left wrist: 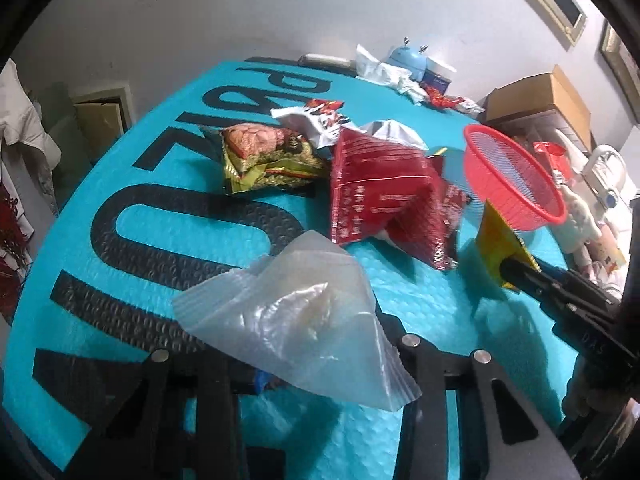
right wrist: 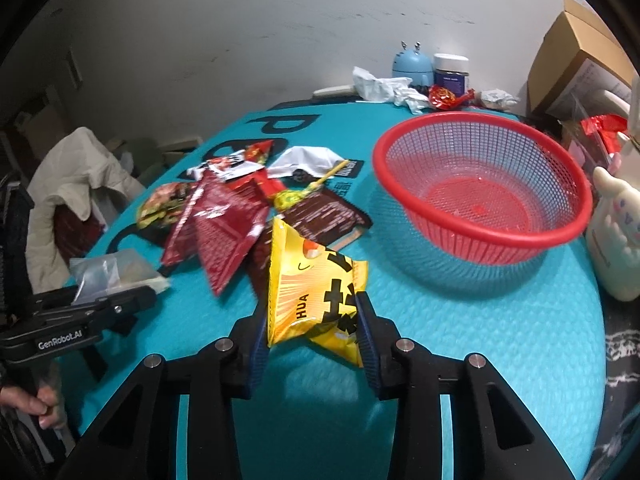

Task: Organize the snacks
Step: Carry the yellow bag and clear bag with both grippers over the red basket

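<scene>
A teal table (right wrist: 460, 340) fills both views, with the red mesh basket (right wrist: 480, 196) at upper right of the right wrist view, the right gripper (right wrist: 316, 336) at lower centre clenched on a yellow snack packet (right wrist: 308, 292), and the left gripper (left wrist: 320, 364) grasping a clear zip bag (left wrist: 296, 312) at lower centre of its own view.

A lived-in home: draped jacket (right wrist: 76, 176), cardboard box (right wrist: 576, 60), framed pictures (left wrist: 558, 0).

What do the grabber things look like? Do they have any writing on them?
Both are black, with angular, forked frames and round silver bolts. The right gripper has blue ridged pads on the insides of its fingers. The left gripper, seen from the side, carries white lettering that reads GenRobot.AI. No cables show.
</scene>
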The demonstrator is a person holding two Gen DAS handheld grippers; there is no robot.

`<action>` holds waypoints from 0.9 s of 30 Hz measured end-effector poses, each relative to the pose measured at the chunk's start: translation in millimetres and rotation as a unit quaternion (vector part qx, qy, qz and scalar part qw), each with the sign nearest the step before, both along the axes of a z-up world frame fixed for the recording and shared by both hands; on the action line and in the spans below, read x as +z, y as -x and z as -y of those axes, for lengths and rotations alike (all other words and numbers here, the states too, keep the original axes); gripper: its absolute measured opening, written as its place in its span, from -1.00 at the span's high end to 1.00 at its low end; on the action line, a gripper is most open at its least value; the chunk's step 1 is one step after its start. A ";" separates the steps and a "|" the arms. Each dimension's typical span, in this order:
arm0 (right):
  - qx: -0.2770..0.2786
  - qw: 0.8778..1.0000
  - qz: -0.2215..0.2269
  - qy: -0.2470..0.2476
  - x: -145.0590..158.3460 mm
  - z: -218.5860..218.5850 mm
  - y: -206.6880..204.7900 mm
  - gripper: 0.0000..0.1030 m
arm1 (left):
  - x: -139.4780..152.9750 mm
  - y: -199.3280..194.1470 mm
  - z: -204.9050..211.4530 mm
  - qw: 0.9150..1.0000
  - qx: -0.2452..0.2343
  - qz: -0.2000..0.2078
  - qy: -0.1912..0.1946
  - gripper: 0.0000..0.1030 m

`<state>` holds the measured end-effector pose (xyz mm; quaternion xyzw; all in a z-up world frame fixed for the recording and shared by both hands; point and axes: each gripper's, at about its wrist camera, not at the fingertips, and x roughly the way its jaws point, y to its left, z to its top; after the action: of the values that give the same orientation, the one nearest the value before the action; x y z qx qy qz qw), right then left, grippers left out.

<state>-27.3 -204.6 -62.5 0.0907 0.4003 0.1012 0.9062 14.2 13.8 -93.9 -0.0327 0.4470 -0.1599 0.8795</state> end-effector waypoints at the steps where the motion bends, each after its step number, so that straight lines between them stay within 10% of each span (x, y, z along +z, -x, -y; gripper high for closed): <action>1: 0.002 1.000 0.001 -0.001 1.1 -0.5 3.8 0.26 | 2.5 3.1 1.1 1.000 -0.003 0.003 0.002 0.28; 27: -0.033 0.999 0.039 0.000 39.6 23.6 101.4 0.26 | 51.9 67.7 60.6 0.991 -0.123 0.053 0.030 0.28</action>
<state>-128.6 -228.2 -22.9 0.1003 0.3615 0.0747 0.9239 -53.5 -46.8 -41.9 0.0043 0.3951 -0.2819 0.8743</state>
